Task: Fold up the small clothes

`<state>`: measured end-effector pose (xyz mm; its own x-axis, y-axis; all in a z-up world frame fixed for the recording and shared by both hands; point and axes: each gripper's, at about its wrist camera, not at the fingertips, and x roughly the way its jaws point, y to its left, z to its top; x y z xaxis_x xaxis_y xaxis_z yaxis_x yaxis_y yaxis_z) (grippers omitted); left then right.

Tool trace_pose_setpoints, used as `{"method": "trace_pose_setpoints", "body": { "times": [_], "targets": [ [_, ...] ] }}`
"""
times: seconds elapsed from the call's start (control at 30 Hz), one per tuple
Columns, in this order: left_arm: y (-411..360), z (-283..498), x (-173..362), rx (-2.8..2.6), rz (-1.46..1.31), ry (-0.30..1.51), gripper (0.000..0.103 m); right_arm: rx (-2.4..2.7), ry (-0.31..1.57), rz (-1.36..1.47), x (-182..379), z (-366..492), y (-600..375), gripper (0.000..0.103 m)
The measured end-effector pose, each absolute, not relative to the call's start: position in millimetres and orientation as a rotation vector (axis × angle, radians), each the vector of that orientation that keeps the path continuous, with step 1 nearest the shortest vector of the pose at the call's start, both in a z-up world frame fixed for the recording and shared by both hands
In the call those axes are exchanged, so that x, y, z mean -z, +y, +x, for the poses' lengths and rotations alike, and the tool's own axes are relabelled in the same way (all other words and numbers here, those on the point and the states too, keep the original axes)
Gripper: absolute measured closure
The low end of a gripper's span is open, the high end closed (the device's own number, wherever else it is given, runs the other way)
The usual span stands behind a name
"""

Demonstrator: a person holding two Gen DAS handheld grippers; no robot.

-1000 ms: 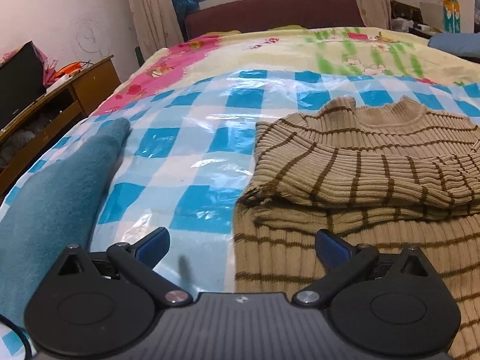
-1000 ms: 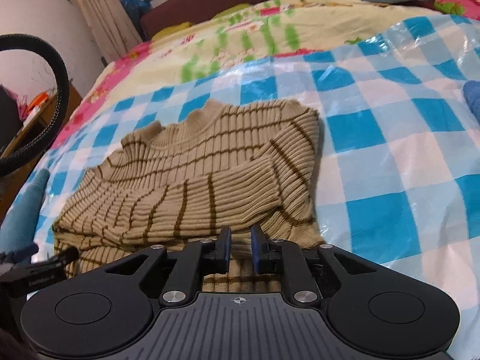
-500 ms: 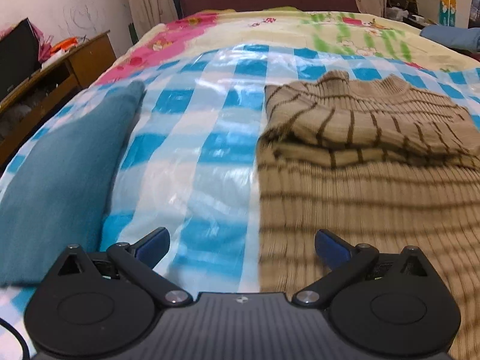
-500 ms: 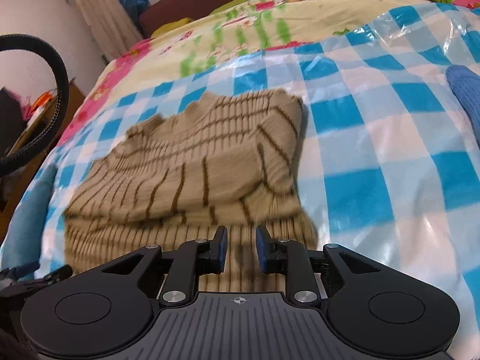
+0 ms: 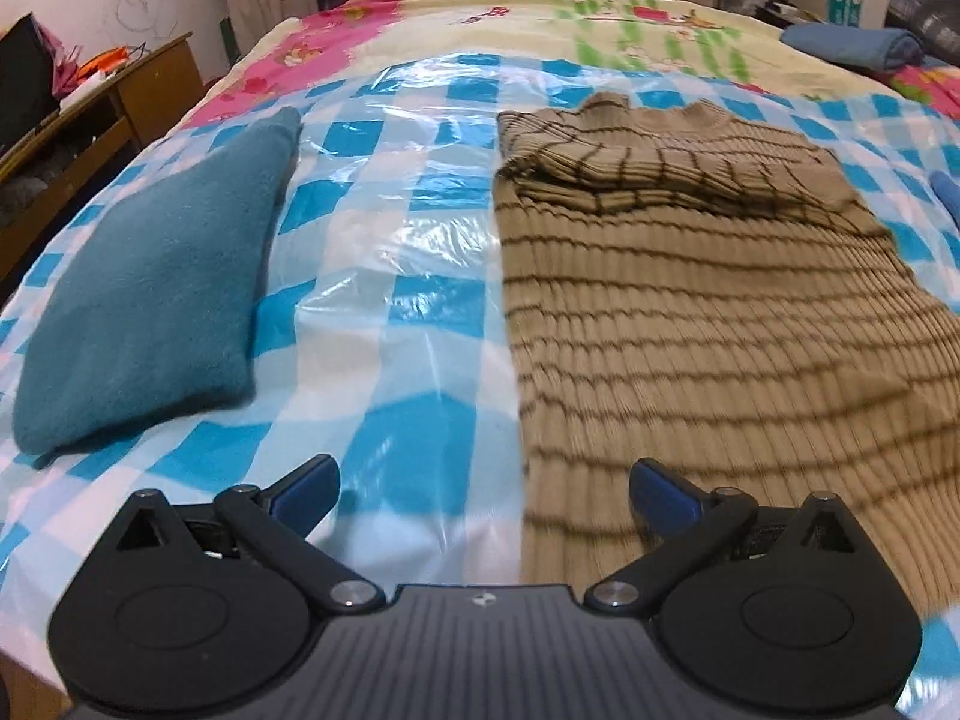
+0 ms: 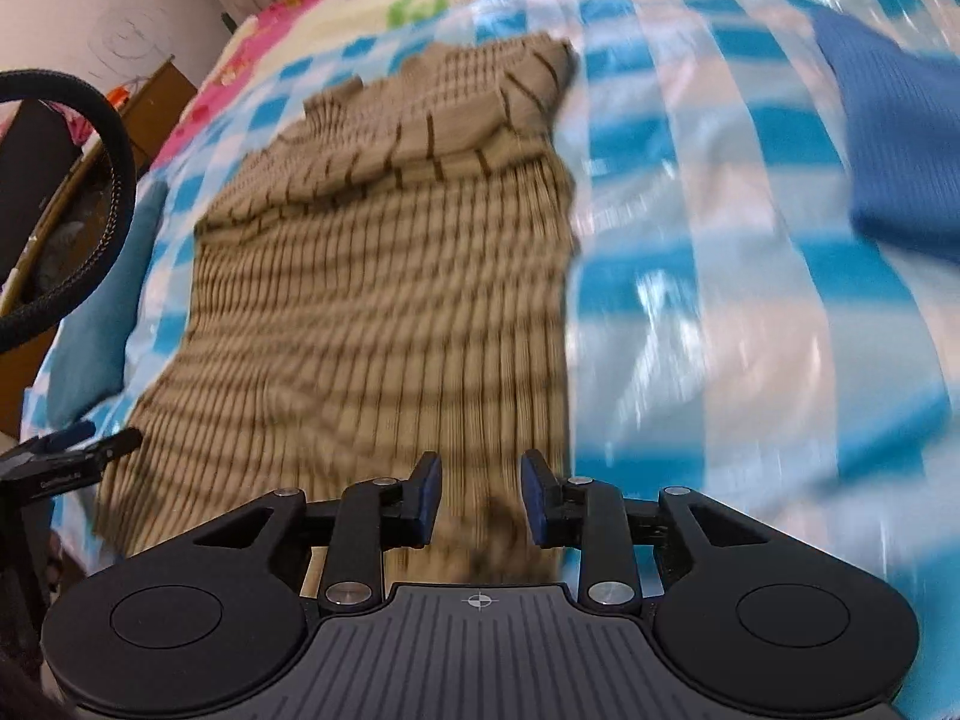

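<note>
Both cameras now sit farther back from the tan striped sweater (image 5: 690,324) than a second ago, so its whole ribbed body fills the centre and right of the left wrist view rather than only the folded sleeves. The left tool (image 5: 483,489), at the bottom of the frame, keeps its blue fingers (image 5: 306,486) spread wide and released, holding nothing; one finger hangs over the checked plastic sheet (image 5: 390,276), the other over the sweater's near hem. The right tool (image 6: 480,498), nearly pinched together a second ago, has opened to a moderate gap and hovers above the lower right corner of the garment without gripping it.

The sweater lies flat on the blue-and-white sheet covering the bed, collar toward the top of the frame. Its sleeves are folded across the chest in a thick band just below the neck, their dark stripes running crosswise to those on the body. The long sides look roughly straight; the lower body is blurred by motion.

A teal folded cloth (image 5: 150,300) rests at the left of the left wrist view, well apart from the sweater. A blue knitted item (image 6: 888,138) lies at the upper right of the right wrist view.
</note>
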<state>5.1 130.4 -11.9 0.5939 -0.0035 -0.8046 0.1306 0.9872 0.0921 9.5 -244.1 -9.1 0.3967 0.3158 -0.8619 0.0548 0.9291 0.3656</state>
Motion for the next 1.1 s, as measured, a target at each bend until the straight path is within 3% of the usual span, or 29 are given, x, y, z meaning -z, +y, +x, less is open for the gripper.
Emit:
{"method": "trace_pose_setpoints", "body": {
  "times": [0.13, 0.2, 0.63, 0.73, 0.8, 0.93, 1.1],
  "targets": [
    [128, -11, 12, 0.093, 0.164, 0.95, 0.0, -0.208, 1.181, 0.322, 2, -13, -235, 0.073],
    [129, -18, 13, 0.089, 0.167, 0.957, 0.0, -0.196, 1.199, 0.278, 3, -19, -231, 0.068],
    [140, -37, 7, 0.086, 0.115, 0.982, 0.004, -0.193, 1.272, 0.356, 13, -26, -240, 0.067],
    [140, -36, 7, 0.086, 0.101, 0.983, 0.014, -0.205, 1.263, 0.377, 12, -27, -242, 0.068],
    [139, -36, 6, 0.115, 0.081, 0.989, 0.03, -0.209, 1.256, 0.385, 14, -29, -242, 0.078],
    [137, -38, 2, 0.143, 0.071, 0.99, 0.044, -0.216, 1.248, 0.46, 16, -32, -250, 0.091],
    [141, -36, 2, 0.168, -0.001, 1.012, 0.059, -0.234, 1.218, 0.524, 12, -37, -254, 0.098]
  ]
}}
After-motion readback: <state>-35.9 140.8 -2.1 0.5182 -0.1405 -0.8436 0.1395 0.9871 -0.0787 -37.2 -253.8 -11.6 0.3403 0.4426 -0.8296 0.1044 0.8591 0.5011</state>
